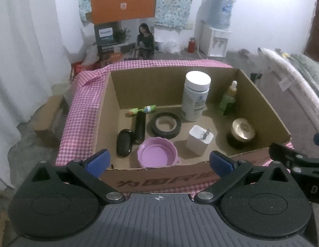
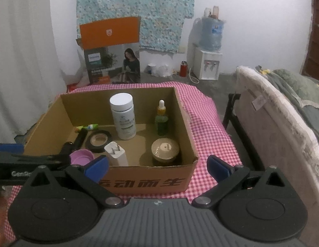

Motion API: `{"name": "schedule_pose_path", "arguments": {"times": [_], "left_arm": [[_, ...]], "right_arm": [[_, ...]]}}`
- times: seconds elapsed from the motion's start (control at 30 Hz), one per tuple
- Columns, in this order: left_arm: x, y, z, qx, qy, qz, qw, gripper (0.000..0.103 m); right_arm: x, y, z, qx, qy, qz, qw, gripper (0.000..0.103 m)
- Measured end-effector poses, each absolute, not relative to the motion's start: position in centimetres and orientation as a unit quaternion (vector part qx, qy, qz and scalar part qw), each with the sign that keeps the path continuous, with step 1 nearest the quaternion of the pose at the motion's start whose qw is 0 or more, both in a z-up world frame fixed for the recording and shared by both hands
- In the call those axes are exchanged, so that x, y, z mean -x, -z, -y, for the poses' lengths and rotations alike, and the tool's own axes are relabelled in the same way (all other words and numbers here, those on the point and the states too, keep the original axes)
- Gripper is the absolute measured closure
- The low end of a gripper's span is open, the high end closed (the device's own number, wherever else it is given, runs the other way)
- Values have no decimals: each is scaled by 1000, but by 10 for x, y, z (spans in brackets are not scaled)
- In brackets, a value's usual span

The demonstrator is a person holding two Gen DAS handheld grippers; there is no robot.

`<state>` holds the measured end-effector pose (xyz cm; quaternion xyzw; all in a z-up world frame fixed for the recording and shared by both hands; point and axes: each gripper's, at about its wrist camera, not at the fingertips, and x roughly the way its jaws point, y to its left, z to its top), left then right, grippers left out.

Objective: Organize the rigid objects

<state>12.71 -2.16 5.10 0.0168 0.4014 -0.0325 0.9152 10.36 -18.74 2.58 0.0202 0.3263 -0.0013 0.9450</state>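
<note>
An open cardboard box [image 1: 262, 107] sits on a table covered with a pink checked cloth [image 1: 83, 111], and every loose item is inside the box. At the back stand a tall white bottle [image 1: 195, 96] and, near the right wall, a green dropper bottle [image 1: 228, 98], both upright. A small green tube [image 1: 141, 110] lies on its side along the back wall to the left. In front of it a black cylinder [image 1: 139, 126] lies lengthwise, with a black oval case [image 1: 124, 142] just beside it on the left. A roll of black tape [image 1: 164, 124] lies flat near the middle. Nearer the front edge are a purple lid [image 1: 157, 154], open side up, a white charger [image 1: 199, 140] with its prongs pointing up, and a gold-topped jar [image 1: 241, 131] by the right wall. The left gripper [image 1: 159, 161] hangs just short of the box's front wall, its blue-padded fingers [image 1: 97, 161] spread wide and empty. The right gripper [image 2: 158, 165] hangs at the box's front right corner, also spread wide and holding nothing. Behind the table are a water dispenser [image 2: 208, 61], an orange carton [image 2: 110, 32], and a bed [image 2: 283, 107] at the right.
</note>
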Motion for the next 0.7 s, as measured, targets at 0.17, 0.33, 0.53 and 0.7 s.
{"name": "schedule_pose_path", "arguments": {"times": [0.17,0.33,0.53,0.7], "left_arm": [[-127,-50,24,-26,20,-405,914,0],[-128,-50,22,-27,14,-408,912,0],[-127,-52,21,-30,9,-406,913,0],[-127,-53,18,-29,8,-407,913,0]], "right_arm": [[-113,-19,189,-20,0,-337,941,0],[-116,-16,189,-24,-4,-341,940,0],[-118,-16,188,-30,-9,-346,938,0],[-119,-16,185,-28,-8,-348,937,0]]}}
